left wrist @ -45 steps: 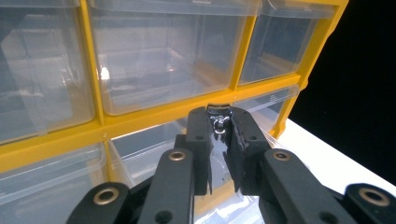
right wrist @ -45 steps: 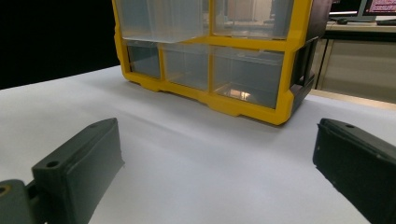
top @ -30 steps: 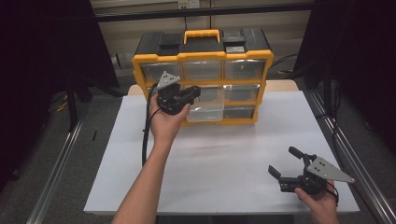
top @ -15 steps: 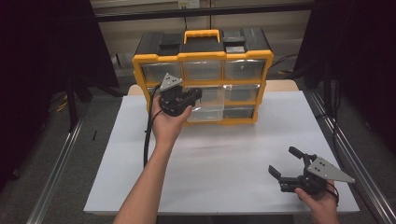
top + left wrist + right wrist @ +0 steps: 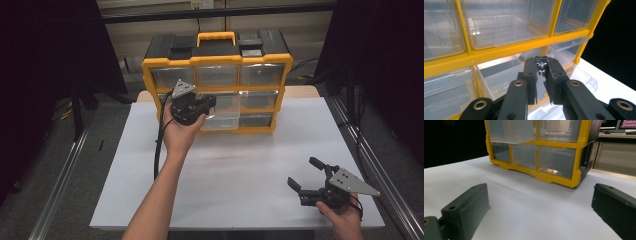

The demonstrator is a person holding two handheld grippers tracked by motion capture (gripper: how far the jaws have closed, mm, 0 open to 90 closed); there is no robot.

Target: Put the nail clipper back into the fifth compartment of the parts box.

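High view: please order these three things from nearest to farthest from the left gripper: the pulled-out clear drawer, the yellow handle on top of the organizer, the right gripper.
1. Pulled-out clear drawer, directly under the left gripper.
2. Yellow handle, above, on the organizer's top.
3. Right gripper, low at the table's right.

A white table [image 5: 240, 170] stands between grey floor [image 5: 45, 165] and dark curtains [image 5: 45, 55].

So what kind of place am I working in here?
Probably a lab or workshop recording bench: a white table on metal rails, dark curtains at both sides, and a yellow parts organizer with clear drawers.
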